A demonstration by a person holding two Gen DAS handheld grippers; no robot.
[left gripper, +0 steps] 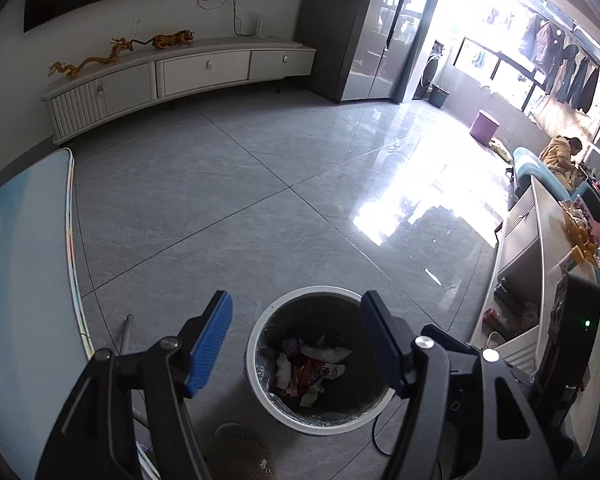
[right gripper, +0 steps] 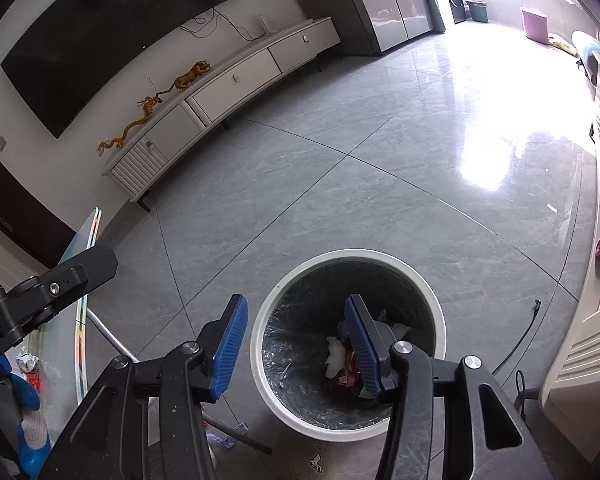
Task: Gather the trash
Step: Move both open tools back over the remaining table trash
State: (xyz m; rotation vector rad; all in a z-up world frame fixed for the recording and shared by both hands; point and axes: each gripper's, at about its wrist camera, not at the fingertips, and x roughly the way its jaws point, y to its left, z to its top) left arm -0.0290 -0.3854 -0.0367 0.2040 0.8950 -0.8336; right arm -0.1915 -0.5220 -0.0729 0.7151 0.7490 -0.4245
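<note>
A round white trash bin (left gripper: 260,332) with a dark liner stands on the grey floor and holds several wrappers and crumpled tissues (left gripper: 312,368). My left gripper (left gripper: 296,344) hangs above it, open and empty, its blue pads wide apart. In the right wrist view the same bin (right gripper: 436,316) sits below my right gripper (right gripper: 296,346), also open and empty, with its right finger over the bin's mouth and the trash (right gripper: 336,356). The left gripper's black body (right gripper: 48,284) shows at the left edge.
A small table with a blue top (left gripper: 24,264) stands left of the bin. A white coffee table (left gripper: 556,248) with snacks and a black device (left gripper: 572,340) is on the right. A white TV cabinet (left gripper: 180,72) lines the far wall. A slipper (left gripper: 240,456) and a cable (right gripper: 516,344) lie near the bin.
</note>
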